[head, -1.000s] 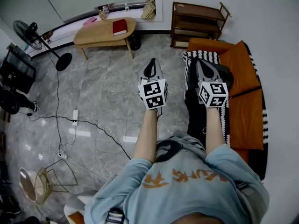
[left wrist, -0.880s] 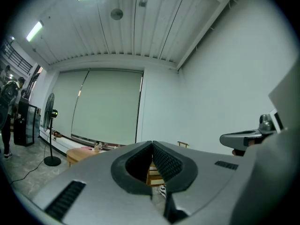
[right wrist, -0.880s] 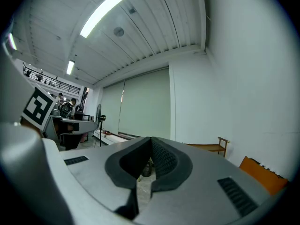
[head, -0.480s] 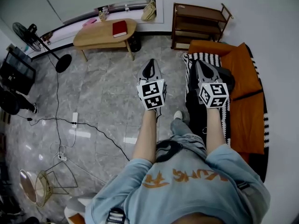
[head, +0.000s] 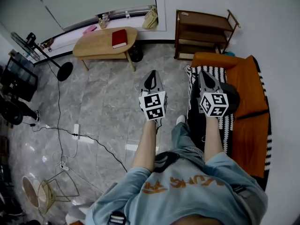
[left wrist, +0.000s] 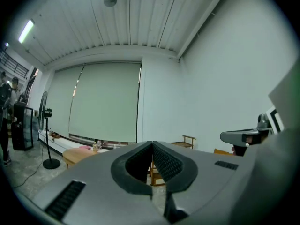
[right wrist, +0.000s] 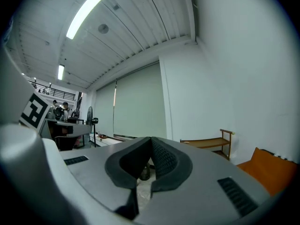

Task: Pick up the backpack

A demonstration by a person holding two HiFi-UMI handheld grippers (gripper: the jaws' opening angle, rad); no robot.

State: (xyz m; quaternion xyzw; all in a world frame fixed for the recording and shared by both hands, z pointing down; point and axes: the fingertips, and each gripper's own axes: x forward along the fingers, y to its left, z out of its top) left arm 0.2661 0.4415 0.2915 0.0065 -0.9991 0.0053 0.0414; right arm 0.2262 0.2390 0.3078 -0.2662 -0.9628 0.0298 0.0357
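Change since earlier frames: the person has stepped toward the sofa (head: 248, 125). A shoe (head: 180, 119) and a jeans leg now show below the grippers. The sofa and the shelf (head: 204, 27) sit lower in the head view. Both grippers have kept their spacing and level aim.
Left gripper (head: 151, 74): held out level over the tiled floor (head: 103, 102), left of the sofa's edge, marker cube facing up.
Left fingers (left wrist: 166, 163): pressed together tip to tip, nothing between them.
Right gripper (head: 202, 73): held out level above the sofa's near-left end, over the striped throw (head: 227, 125).
Right fingers (right wrist: 161, 158): closed tip to tip, nothing held.
Backpack (head: 233, 96): dark, lying on the sofa seat beside the striped throw. It sits just right of the right gripper's cube and is partly hidden by it. Neither gripper touches it.
Sofa: orange, along the right wall, with the black-and-white throw down its left side.
Shelf: dark wood, open tiers, against the far wall beyond the sofa.
Desk (head: 96, 43): low, pale wood, rounded top, well apart from both grippers at the far side of the floor.
Red book (head: 119, 38): lying flat on the desk's right part.
Standing fan (head: 64, 71): round black base on the floor left of the desk.
Cable (head: 101, 142): black, trailing across the floor at left.
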